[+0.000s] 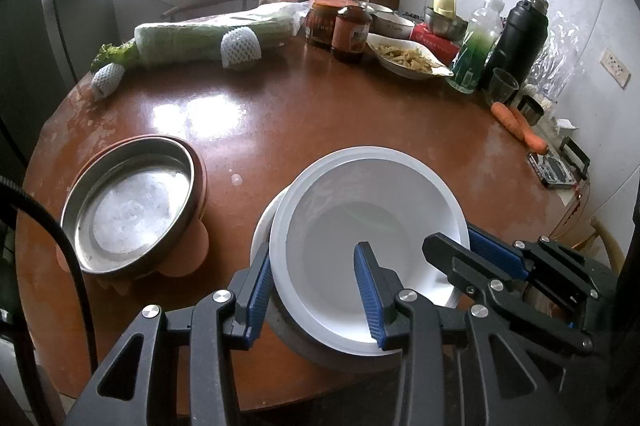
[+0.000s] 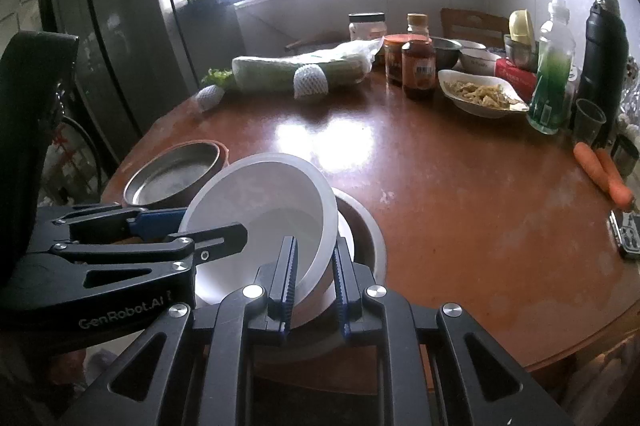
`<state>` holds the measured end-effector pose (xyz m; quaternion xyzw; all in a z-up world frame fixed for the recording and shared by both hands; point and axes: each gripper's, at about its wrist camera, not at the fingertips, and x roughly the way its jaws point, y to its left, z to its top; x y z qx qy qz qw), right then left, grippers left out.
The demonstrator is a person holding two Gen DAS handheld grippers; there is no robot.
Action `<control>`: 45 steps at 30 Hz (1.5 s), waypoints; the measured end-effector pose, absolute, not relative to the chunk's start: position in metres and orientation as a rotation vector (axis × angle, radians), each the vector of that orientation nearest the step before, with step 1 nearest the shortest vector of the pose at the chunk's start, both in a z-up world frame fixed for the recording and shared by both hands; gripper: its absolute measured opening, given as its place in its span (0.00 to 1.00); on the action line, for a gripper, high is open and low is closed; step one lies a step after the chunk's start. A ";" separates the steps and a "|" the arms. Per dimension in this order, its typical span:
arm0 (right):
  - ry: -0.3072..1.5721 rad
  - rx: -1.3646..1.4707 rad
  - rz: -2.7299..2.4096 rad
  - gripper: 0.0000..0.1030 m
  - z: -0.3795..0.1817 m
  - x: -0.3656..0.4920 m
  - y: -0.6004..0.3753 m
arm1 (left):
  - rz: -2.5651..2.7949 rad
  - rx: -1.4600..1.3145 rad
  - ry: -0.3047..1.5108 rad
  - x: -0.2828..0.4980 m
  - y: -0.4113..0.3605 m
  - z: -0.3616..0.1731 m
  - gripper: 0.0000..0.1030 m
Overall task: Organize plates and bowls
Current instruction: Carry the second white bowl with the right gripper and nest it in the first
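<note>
Both claws grasp the white bowl [image 1: 368, 226]: left claw [image 1: 316, 290] on its near rim, right claw [image 2: 314, 282] opposite, bowl between them.

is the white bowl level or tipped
Tipped. The white bowl leans over the steel bowl; the right gripper clamps one rim, the left gripper straddles the other.

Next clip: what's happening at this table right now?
Both grippers hold one white bowl by its rim: the left gripper at the near edge, the right gripper at the side. The bowl is tilted over a metal bowl on the round table. A metal pan sits to the left.
</note>
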<state>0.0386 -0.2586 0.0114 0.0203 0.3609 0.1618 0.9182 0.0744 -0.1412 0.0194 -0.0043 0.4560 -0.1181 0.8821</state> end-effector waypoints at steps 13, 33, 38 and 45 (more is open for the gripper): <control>0.759 0.046 0.324 0.19 0.007 0.043 -0.259 | -0.247 0.002 0.950 0.075 -0.143 0.016 0.40; 0.760 0.054 0.302 0.27 0.009 0.040 -0.259 | -0.240 -0.009 0.925 0.069 -0.133 0.021 0.40; 0.760 0.060 0.299 0.29 0.012 0.039 -0.259 | -0.235 -0.016 0.916 0.067 -0.129 0.024 0.40; 0.751 0.069 0.307 0.31 0.017 0.037 -0.259 | -0.232 -0.027 0.899 0.064 -0.123 0.030 0.40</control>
